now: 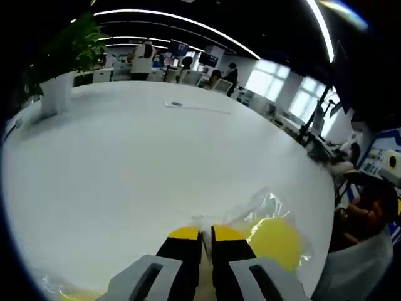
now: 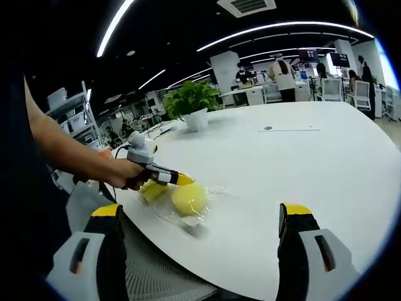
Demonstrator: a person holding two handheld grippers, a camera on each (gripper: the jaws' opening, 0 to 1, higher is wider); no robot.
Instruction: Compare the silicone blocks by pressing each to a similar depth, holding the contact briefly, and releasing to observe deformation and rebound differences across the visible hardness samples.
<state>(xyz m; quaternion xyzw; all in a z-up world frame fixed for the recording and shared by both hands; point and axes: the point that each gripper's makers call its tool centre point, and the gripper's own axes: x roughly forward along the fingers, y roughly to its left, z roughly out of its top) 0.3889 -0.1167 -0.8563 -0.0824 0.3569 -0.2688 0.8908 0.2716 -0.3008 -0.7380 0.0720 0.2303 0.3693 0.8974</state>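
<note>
A round yellow silicone block [image 2: 190,197] lies in a clear plastic bag [image 2: 216,191] near the edge of the white table [image 2: 301,163]. A second yellow block [image 2: 152,190] lies just left of it, under the left gripper. A hand holds my left gripper [image 2: 181,180], whose yellow tip touches the top of the round block. In the left gripper view, the left gripper [image 1: 207,233] has its jaws shut, and the block [image 1: 276,241] lies just right of the tips with crinkled bag film in front of them. My right gripper [image 2: 200,211] hangs wide open off the table edge, holding nothing.
A potted plant [image 2: 194,103] stands at the table's far side, and a thin cable with a small puck [image 2: 288,129] lies mid-table. A grey mesh chair [image 2: 156,276] sits below the near edge. People and desks fill the office behind. Another yellow bagged piece [image 1: 69,291] lies bottom left.
</note>
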